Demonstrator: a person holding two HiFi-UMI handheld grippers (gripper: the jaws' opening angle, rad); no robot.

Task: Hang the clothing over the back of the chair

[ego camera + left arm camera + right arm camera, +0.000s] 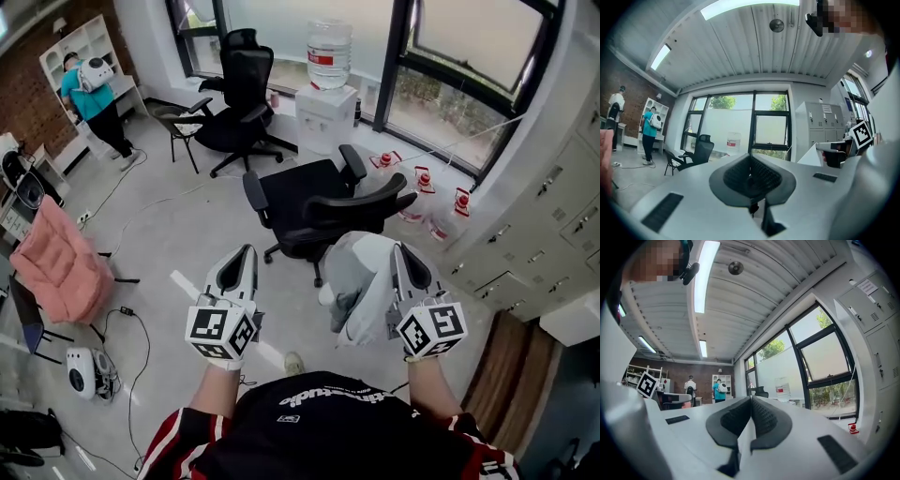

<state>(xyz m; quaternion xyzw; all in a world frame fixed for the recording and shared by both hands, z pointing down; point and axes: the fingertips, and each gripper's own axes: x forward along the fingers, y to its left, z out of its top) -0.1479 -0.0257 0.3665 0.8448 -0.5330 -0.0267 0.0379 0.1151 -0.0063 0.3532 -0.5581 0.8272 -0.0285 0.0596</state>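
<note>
Not much readable text here tbh. The big water jug on the white dispenser by the window has a red label, but the writing on it is too small to make out. The person's black shirt has white print across it, upside down in the head view and too blurry for me to read. Both grippers carry cubes with black-and-white square markers, no letters. The lockers on the right have little tags, also unreadable.

The clothing is a pale grey, bunched-up piece, up in the air and dangling from the right gripper. Its long axis runs pretty much straight down from the jaw tips toward the floor, loose end at the bottom. It's on the person's side of the black chair, just beside the curved backrest, which is turned toward the person. Can't tell if the fabric touches the backrest.

Right gripper: jaws pressed together with a thin pale strip of the fabric pinched between the pads, which shows clearly in the right gripper view. Left gripper: jaws also pressed together, with nothing between the pads. It's held level next to the clothing, not touching it.
</note>
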